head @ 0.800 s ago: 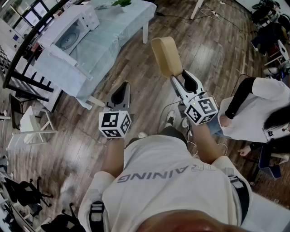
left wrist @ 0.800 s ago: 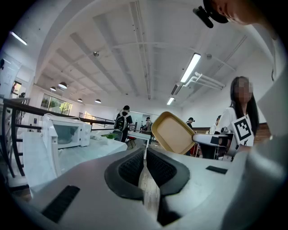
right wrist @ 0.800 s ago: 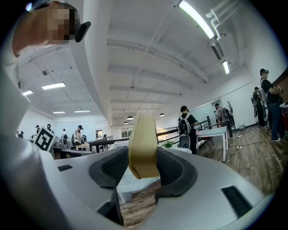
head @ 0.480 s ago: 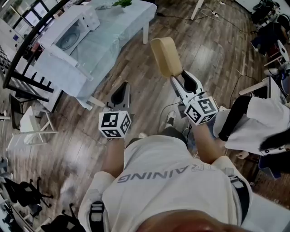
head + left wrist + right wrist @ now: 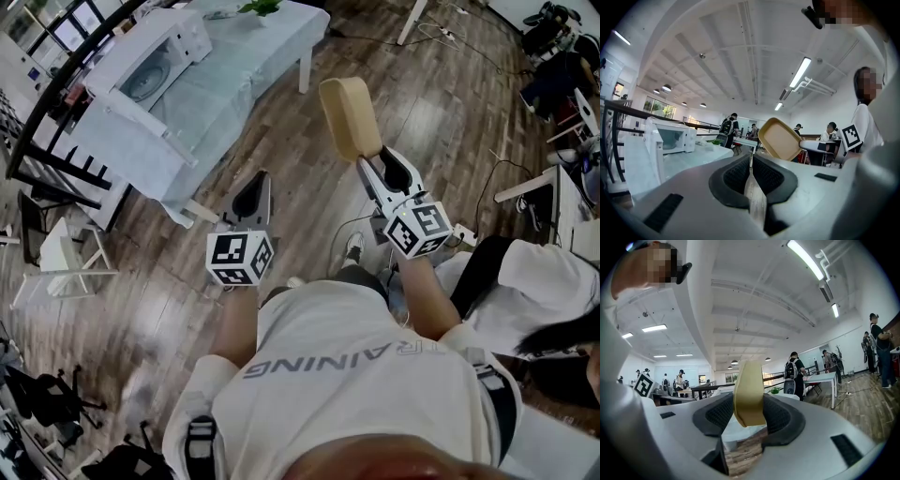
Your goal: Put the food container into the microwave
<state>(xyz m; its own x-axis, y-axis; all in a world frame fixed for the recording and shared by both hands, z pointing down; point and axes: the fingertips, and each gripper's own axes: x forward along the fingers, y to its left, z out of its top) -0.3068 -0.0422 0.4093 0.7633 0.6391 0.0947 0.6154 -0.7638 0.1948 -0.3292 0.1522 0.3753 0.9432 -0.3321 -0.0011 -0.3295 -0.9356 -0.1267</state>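
Observation:
A tan food container (image 5: 348, 117) stands on edge, clamped at its near end in my right gripper (image 5: 375, 161), held over the wooden floor. In the right gripper view the food container (image 5: 748, 393) sits pinched between the black pads. My left gripper (image 5: 251, 192) is shut with nothing in it; its pads (image 5: 740, 174) meet in the left gripper view, where the food container (image 5: 780, 139) shows to the right. The white microwave (image 5: 148, 56) stands with its door open on a table (image 5: 230, 84) at the upper left; the microwave (image 5: 670, 137) also appears at left in the left gripper view.
A black railing (image 5: 56, 103) runs past the table's left side. A seated person in white (image 5: 525, 281) is close on my right. Chairs and dark gear (image 5: 47, 394) stand on the floor at lower left. Other people and tables (image 5: 820, 378) fill the room beyond.
The seated person on the right has shifted down and right. Both grippers and the container keep almost the same place, drifting slightly right in the view.

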